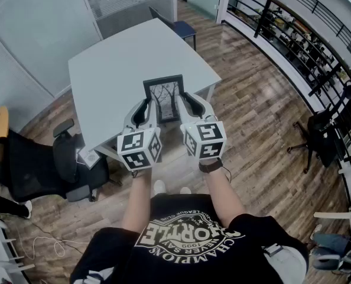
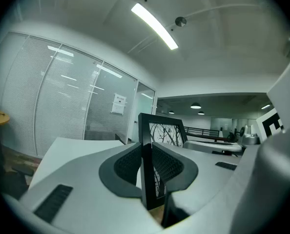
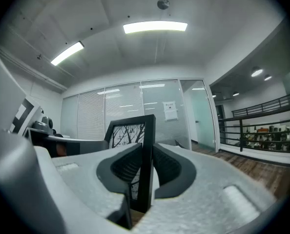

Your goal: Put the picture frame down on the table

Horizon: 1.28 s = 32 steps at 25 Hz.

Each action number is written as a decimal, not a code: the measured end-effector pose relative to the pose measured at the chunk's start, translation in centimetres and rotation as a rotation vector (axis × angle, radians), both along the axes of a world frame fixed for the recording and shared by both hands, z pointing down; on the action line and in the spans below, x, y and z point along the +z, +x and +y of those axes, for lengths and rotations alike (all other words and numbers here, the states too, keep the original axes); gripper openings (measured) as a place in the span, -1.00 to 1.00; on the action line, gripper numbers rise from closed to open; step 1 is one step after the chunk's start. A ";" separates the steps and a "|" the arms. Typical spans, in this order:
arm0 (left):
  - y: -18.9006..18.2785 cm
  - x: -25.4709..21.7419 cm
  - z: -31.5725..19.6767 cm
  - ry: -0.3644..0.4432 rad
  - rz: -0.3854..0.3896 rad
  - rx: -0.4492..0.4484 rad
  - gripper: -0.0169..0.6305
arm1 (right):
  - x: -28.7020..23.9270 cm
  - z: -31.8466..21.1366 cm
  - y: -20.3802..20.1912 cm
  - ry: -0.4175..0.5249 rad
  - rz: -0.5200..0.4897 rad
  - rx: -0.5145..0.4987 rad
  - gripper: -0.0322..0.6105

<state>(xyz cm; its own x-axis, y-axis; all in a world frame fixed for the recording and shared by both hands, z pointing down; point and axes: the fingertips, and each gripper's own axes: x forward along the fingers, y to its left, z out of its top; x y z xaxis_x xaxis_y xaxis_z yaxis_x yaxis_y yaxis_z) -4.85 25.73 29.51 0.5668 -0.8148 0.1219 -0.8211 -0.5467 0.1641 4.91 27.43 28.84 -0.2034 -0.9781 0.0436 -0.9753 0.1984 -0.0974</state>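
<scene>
A black picture frame [image 1: 163, 98] with a bare-tree print is held over the near edge of the white table [image 1: 116, 64]. My left gripper [image 1: 146, 112] is shut on the frame's left side and my right gripper [image 1: 183, 106] is shut on its right side. In the left gripper view the frame's edge [image 2: 146, 165] stands upright, squeezed between the dark pads [image 2: 129, 165]. In the right gripper view the frame [image 3: 146, 155] is likewise clamped edge-on between the pads [image 3: 168, 169]. Whether the frame touches the table I cannot tell.
A black office chair [image 1: 39, 167] stands at the table's left front corner, a blue chair [image 1: 184, 29] at its far side. Glass walls [image 1: 39, 22] close off the back left. A railing [image 1: 293, 34] and another chair [image 1: 323, 129] are to the right, on wooden floor [image 1: 258, 117].
</scene>
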 end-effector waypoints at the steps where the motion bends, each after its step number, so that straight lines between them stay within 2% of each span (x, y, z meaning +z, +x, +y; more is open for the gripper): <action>1: 0.3 0.0 0.3 0.000 0.000 0.000 -0.73 | 0.0 0.2 0.3 -0.003 -0.001 0.001 -0.69; 9: 2.2 -0.2 2.4 0.017 -0.018 0.005 -0.73 | 0.3 2.1 2.3 -0.009 -0.038 0.014 -0.69; 17: 3.0 0.5 0.7 0.008 -0.028 0.007 -0.73 | 1.1 0.4 3.1 -0.021 -0.058 0.018 -0.69; 23: 3.5 1.4 -4.4 -0.003 -0.016 0.018 -0.73 | 2.0 -4.2 3.5 -0.033 -0.050 0.046 -0.69; 32: 3.2 0.1 -17.7 0.027 0.000 0.031 -0.73 | 1.0 -17.1 3.1 -0.015 -0.053 0.066 -0.68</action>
